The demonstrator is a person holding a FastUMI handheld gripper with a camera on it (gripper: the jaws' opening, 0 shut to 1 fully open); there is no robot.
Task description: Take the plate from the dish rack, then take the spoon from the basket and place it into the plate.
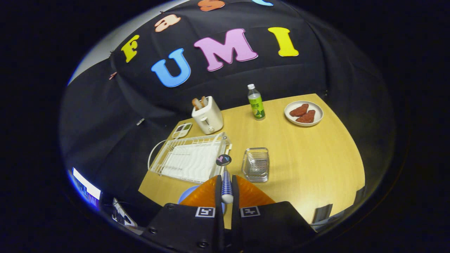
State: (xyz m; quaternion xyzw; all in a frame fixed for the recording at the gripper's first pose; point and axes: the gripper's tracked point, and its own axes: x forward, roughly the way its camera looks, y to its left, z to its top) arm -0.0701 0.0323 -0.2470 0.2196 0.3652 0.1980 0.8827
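My gripper [226, 186] is shut on the spoon [226, 175], which has a striped handle pinched between the fingers and a dark round bowl end [223, 160] pointing forward above the table. Under the fingers, near the table's front edge, a blue plate [185, 195] peeks out to the left of them. Just ahead and to the left lies the white wire dish rack [190, 158] with no dishes in it. To the right of the spoon's tip stands the small clear basket [256, 164], with nothing visible inside it.
On the wooden table [309, 158], a white toaster [207, 116] with bread stands behind the rack, with a small tray [182, 130] beside it. A green-labelled bottle [256, 102] stands further back. A white plate with red pieces [303, 113] sits at the far right.
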